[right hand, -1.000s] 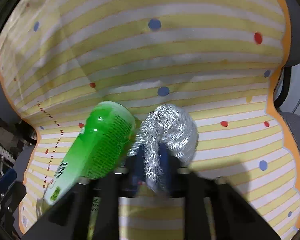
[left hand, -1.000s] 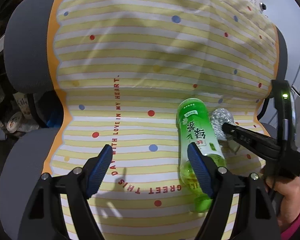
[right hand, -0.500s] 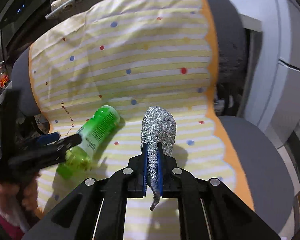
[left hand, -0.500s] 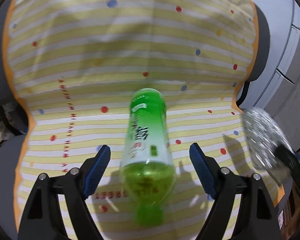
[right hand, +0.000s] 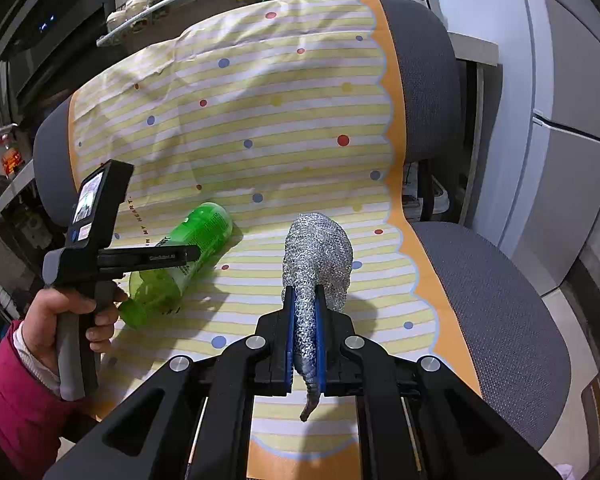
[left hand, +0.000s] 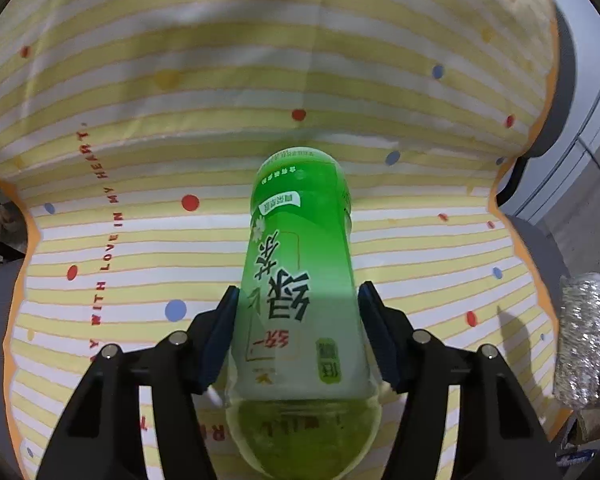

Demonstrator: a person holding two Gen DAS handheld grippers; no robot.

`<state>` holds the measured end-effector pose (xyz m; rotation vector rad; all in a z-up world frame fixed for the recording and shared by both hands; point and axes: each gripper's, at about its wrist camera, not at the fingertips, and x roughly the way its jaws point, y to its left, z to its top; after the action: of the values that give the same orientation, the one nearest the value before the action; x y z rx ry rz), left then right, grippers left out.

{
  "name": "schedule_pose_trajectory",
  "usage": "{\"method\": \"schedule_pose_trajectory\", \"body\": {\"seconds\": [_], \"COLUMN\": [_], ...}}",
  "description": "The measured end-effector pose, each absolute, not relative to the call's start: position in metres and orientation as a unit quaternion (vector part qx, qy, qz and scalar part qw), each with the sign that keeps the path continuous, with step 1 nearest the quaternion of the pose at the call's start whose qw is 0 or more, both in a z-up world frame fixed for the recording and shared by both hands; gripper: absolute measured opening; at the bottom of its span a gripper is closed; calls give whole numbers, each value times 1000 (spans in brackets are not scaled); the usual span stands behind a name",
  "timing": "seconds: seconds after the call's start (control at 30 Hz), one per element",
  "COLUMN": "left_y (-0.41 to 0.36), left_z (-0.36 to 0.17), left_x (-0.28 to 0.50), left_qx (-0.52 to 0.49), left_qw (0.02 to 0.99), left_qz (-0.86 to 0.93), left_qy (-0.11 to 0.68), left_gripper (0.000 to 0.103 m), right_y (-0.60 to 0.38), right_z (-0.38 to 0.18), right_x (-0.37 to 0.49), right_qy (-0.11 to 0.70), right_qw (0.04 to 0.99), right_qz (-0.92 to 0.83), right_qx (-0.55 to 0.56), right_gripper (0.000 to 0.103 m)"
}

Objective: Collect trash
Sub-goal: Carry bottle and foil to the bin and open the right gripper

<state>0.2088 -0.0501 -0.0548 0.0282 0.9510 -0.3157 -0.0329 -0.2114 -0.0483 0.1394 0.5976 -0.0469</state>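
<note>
A green tea bottle (left hand: pixel 302 292) lies on the striped yellow cloth (left hand: pixel 140 240) over the chair seat, cap toward me. My left gripper (left hand: pixel 298 328) has closed around the bottle's body, both pads against its sides. The bottle (right hand: pixel 180 256) and the left gripper (right hand: pixel 172 258) also show in the right wrist view. My right gripper (right hand: pixel 305 320) is shut on a crumpled silver foil wad (right hand: pixel 318 256) and holds it above the seat. The foil wad (left hand: pixel 586 336) shows at the right edge of the left wrist view.
The cloth (right hand: pixel 260 140) drapes over a grey office chair (right hand: pixel 500 300) with its backrest (right hand: pixel 424 80) behind. A shelf with jars (right hand: pixel 160 0) stands behind the chair. White cabinets (right hand: pixel 572 120) stand to the right. Clutter sits at the left.
My left gripper moved forward over the bottle and closed its pads on the body. My right gripper lifted the foil wad up and away to the right of the bottle.
</note>
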Motion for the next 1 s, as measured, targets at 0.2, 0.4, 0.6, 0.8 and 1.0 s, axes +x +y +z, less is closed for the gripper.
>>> {"method": "schedule_pose_trajectory", "body": {"seconds": [0.2, 0.4, 0.6, 0.8, 1.0], "left_y": [-51, -71, -105, -140, -185], "left_z": [-21, 2, 6, 9, 1], "left_x": [134, 52, -7, -53, -94], "left_qx": [11, 15, 32, 55, 84], "left_qw": [900, 900, 891, 878, 838], "left_qz": [-183, -242, -295, -340, -426], "left_qy": [396, 362, 345, 332, 331], "left_gripper": [58, 58, 58, 59, 59], "right_y": [-216, -231, -249, -270, -293], "right_z": [-34, -17, -9, -10, -22], "right_x": [-64, -121, -183, -243, -295], "right_qy": [271, 244, 226, 212, 213], "right_qw": [959, 964, 964, 960, 948], "right_qz": [-23, -46, -90, -136, -196], "right_qx": [83, 99, 107, 121, 134], "right_gripper": [9, 9, 9, 9, 9]}}
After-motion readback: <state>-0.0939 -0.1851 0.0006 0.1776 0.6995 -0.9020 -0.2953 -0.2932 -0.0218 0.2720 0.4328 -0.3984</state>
